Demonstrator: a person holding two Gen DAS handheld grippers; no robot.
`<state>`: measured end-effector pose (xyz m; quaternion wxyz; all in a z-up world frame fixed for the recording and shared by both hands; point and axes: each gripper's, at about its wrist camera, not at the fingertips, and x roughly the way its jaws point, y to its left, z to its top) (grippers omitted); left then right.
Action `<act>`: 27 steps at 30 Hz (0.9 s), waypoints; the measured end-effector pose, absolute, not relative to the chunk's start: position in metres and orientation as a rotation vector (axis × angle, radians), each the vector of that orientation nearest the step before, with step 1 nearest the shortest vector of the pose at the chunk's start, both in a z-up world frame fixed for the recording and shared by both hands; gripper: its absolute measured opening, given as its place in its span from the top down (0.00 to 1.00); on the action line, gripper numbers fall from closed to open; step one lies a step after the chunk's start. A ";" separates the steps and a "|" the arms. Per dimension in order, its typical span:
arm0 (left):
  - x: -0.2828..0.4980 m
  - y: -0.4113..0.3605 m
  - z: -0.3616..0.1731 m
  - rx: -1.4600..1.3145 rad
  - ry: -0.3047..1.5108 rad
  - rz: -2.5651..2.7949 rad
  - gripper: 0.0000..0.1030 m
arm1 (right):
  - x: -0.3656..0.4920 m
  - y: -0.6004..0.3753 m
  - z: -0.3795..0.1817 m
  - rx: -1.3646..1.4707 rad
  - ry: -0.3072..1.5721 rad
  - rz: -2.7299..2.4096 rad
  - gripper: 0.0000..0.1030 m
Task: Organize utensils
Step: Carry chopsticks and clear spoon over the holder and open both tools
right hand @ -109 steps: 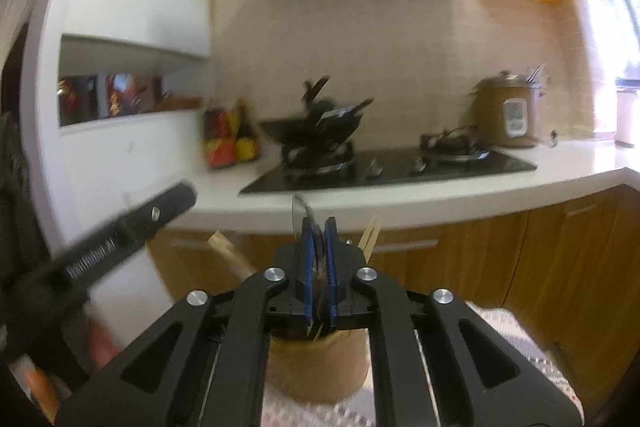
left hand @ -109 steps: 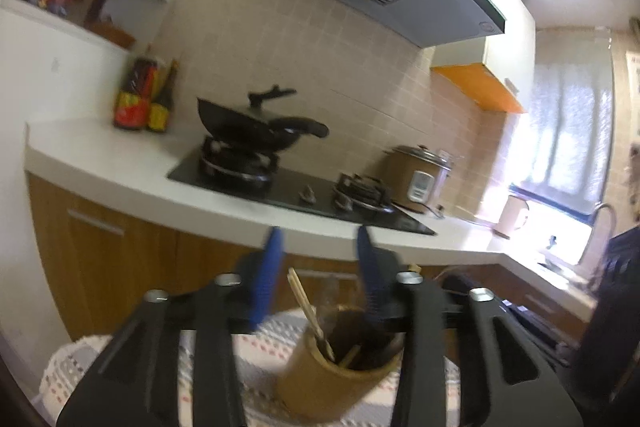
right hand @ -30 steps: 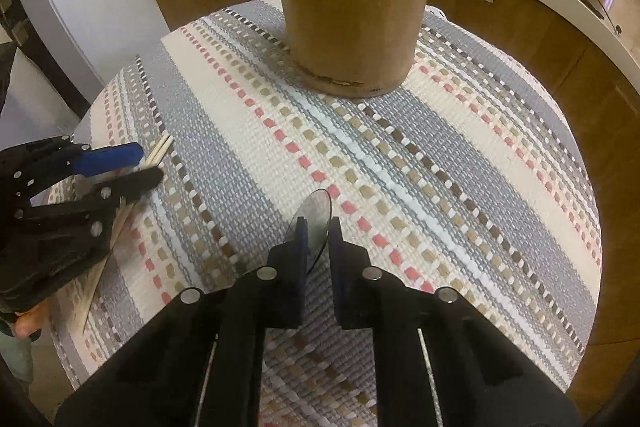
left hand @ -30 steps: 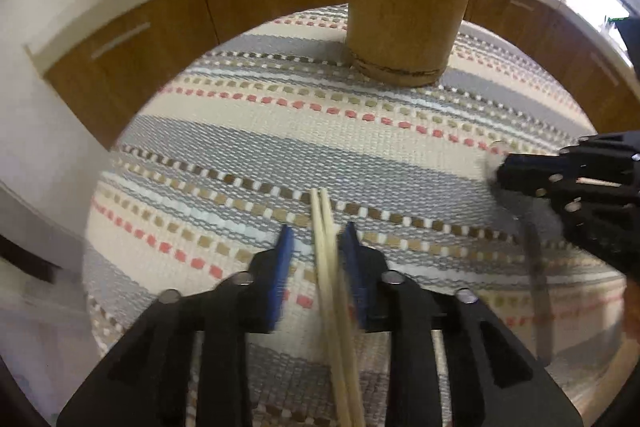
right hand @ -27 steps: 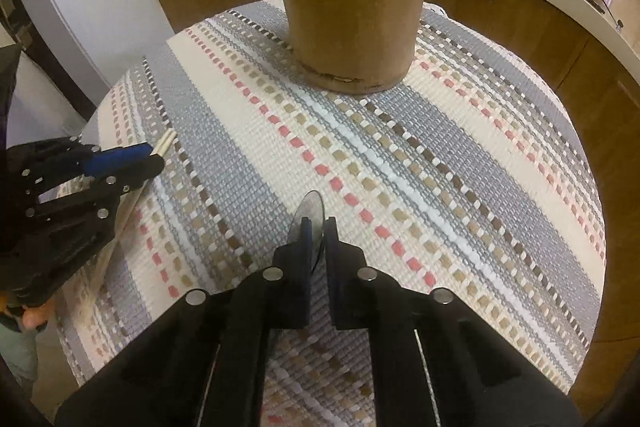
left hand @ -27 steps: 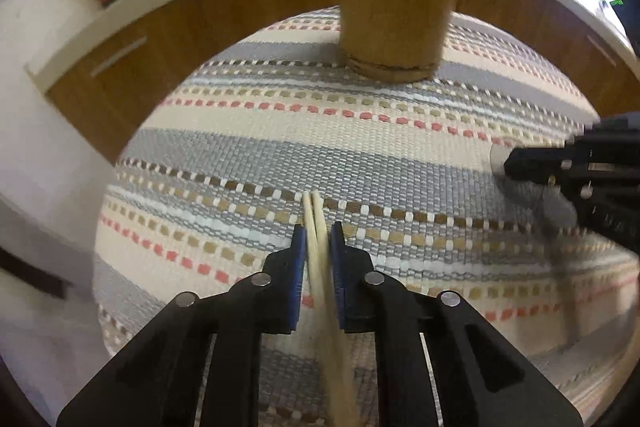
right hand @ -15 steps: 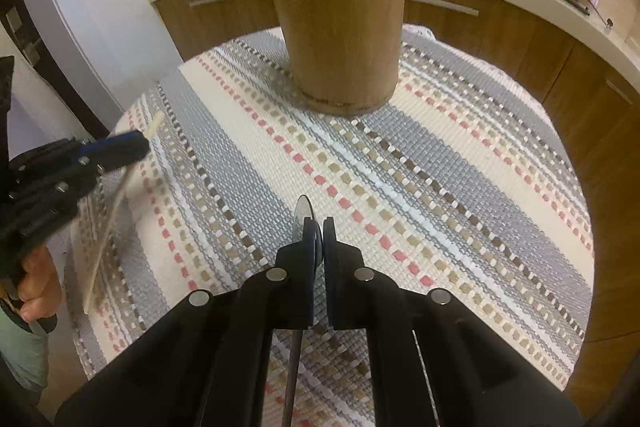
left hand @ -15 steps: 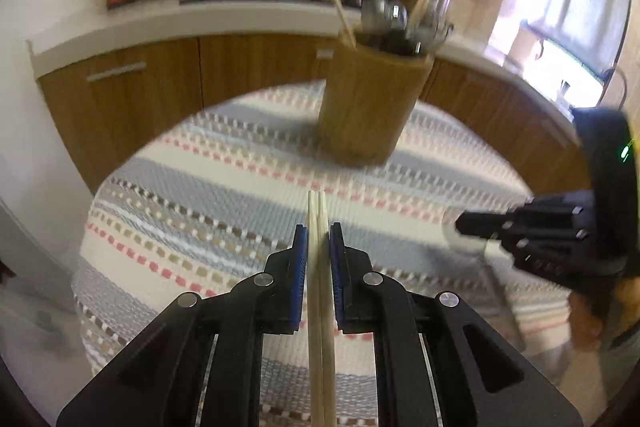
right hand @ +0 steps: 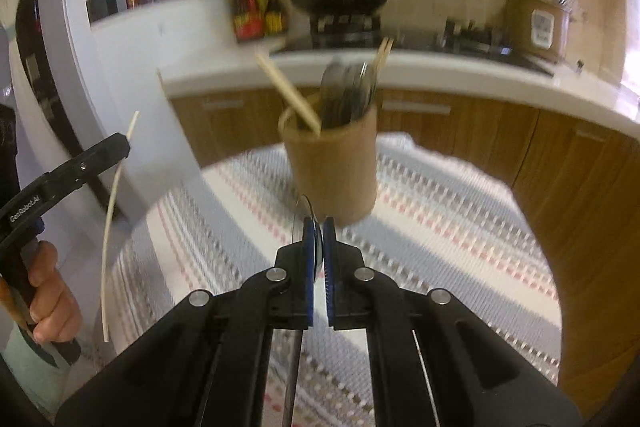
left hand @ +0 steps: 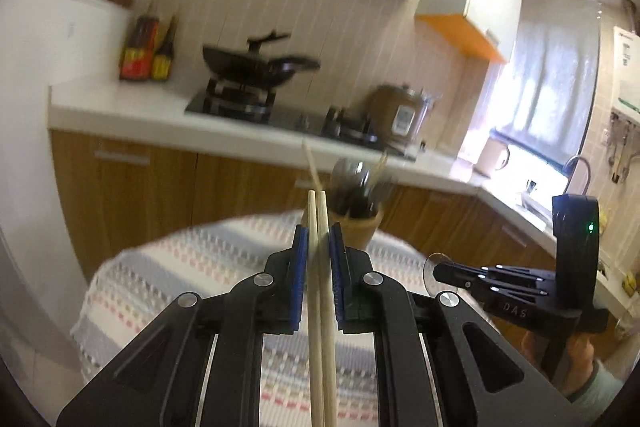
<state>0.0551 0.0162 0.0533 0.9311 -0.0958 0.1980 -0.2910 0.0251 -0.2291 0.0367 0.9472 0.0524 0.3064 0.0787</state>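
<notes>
My left gripper is shut on a pair of wooden chopsticks, held above the striped cloth; the pair also shows in the right wrist view. My right gripper is shut on a metal spoon, its bowl standing up between the blue pads, and shows in the left wrist view. The brown utensil holder stands on the round table ahead with several spoons and chopsticks in it; it also shows in the left wrist view.
The striped tablecloth covers a round table. Behind it runs a white counter with wooden cabinets, a stove with a wok, sauce bottles and a rice cooker. A white wall stands left.
Both grippers closed on their items lying on the cloth, then lifted them off the table. The views tilted up from the cloth toward the holder and kitchen.
</notes>
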 end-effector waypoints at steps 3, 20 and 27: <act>0.053 0.012 0.065 -0.188 0.359 -0.588 0.91 | 0.025 -0.231 0.049 0.120 0.574 0.155 0.97; 0.072 -0.012 0.107 -0.297 0.117 -0.617 0.91 | 0.054 -0.228 0.106 0.120 0.282 0.103 0.97; 0.106 -0.019 0.113 -0.374 0.035 -0.569 0.91 | 0.076 -0.234 0.125 0.113 0.103 0.023 0.97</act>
